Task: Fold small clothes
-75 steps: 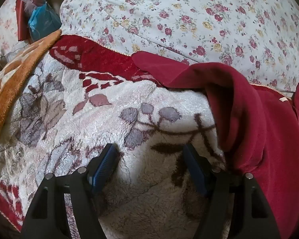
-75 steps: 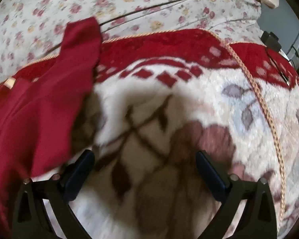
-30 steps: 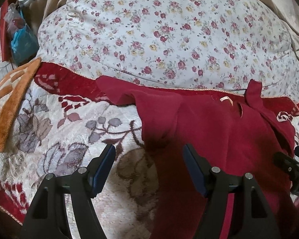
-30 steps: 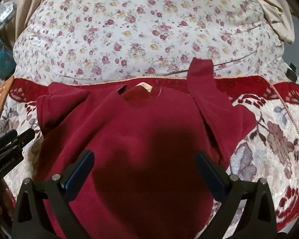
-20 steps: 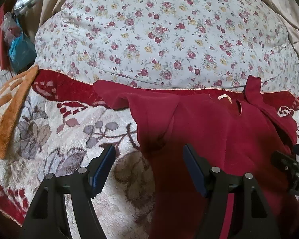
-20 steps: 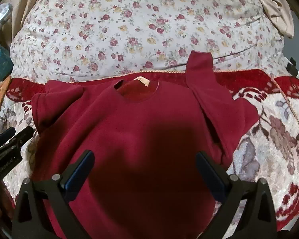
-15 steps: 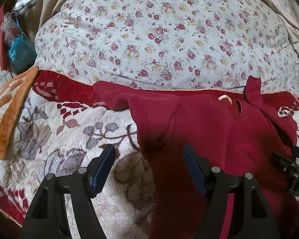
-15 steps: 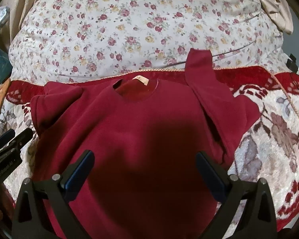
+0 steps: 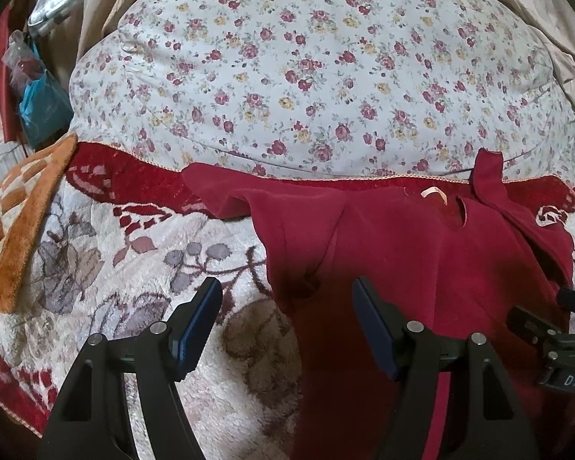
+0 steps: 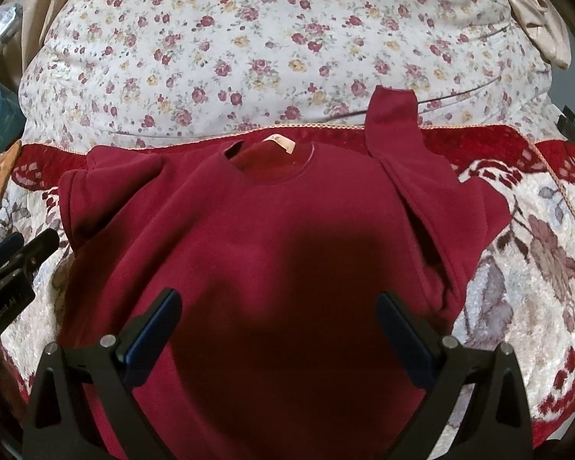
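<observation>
The right tool [image 10: 275,322] hangs with its fingers spread wide and nothing between them, above the lower chest of the sweater [image 10: 272,237]. A dark shadow falls on the cloth just ahead of its blue pads [image 10: 151,335]. The left tool [image 9: 285,314] is likewise spread and empty. Its left finger is over the blanket [image 9: 134,264] and its right finger over the sweater's [image 9: 421,268] edge, so the side seam runs between the two.

The sweater lies front up on the blanket, neck away from both tools, a pale label [image 10: 280,142] showing inside the collar. In the right wrist view, the sleeve on the right side is folded up and its cuff reaches onto the floral quilt [image 10: 287,38]. The opposite sleeve is bunched near the shoulder. Each tool shows at the edge of the other's view, beside the garment. An orange mat [image 9: 15,222] lies at the blanket's far left corner.
</observation>
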Available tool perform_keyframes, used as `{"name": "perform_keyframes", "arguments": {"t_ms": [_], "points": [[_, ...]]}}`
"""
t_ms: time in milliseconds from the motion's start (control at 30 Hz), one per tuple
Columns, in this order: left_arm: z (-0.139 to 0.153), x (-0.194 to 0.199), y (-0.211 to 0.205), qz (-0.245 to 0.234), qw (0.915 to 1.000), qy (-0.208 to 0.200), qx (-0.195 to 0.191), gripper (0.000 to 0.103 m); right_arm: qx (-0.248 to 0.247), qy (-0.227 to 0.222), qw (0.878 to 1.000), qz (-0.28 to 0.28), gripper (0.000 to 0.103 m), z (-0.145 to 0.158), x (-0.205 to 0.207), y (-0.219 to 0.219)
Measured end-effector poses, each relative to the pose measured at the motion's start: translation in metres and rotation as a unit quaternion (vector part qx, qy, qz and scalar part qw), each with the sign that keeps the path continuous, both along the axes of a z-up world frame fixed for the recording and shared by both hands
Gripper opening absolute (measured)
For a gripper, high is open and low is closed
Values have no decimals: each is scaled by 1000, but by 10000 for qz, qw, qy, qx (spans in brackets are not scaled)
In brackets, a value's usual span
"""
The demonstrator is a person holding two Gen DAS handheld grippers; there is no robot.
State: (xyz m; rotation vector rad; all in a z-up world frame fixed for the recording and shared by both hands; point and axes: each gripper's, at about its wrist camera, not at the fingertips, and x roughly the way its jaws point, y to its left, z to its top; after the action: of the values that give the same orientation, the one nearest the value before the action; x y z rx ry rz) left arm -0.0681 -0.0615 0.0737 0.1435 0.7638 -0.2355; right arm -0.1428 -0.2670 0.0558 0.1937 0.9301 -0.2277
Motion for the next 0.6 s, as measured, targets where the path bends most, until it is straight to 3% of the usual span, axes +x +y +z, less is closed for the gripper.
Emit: {"name": "perform_keyframes", "arguments": {"t_ms": [600], "points": [[-2,0,0,41,10000,-13,18,49,-114,50,9998,158,103,-2,8,14]]}}
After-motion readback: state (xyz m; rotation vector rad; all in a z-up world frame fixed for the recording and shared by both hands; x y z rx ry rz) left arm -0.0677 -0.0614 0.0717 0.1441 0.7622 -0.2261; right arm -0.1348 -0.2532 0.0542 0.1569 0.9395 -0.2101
